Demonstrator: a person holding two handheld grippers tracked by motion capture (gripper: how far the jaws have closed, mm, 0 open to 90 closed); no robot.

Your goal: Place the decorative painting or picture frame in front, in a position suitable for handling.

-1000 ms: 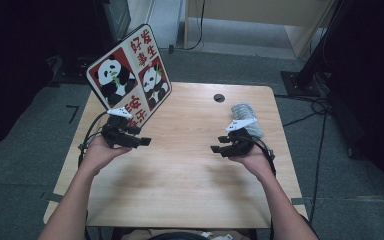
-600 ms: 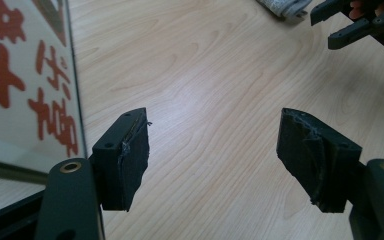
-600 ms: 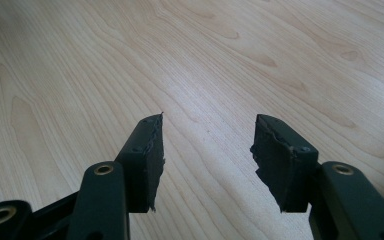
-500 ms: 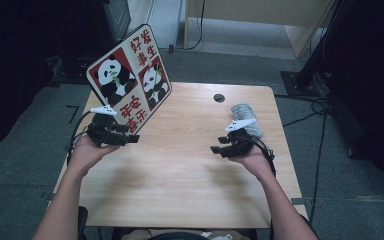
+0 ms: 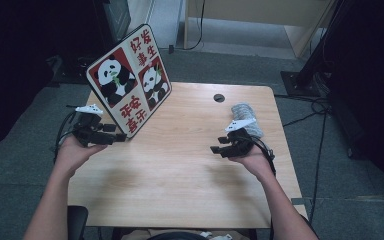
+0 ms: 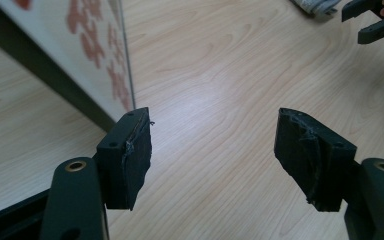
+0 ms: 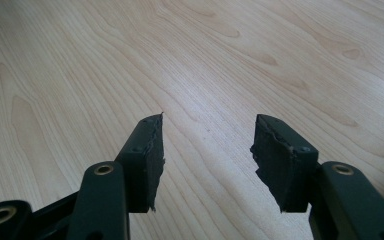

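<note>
Your left hand-held gripper [image 5: 119, 136], jaws apart and empty, points at the panda board's [image 5: 130, 80] lower corner; the board leans just beyond it at the tabletop's [image 5: 180, 170] left edge, nearer than your right hand-held gripper [image 5: 215, 149], also apart.

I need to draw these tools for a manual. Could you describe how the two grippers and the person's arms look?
Both the left gripper and the right gripper are black, each with two flat jaws ending in thick, rough-edged dark pads. Brass-coloured rivets sit at the jaw joints. A pale three-cornered plate tops each body, and black cables trail behind. The forearms are bare, with no sleeves.
</note>
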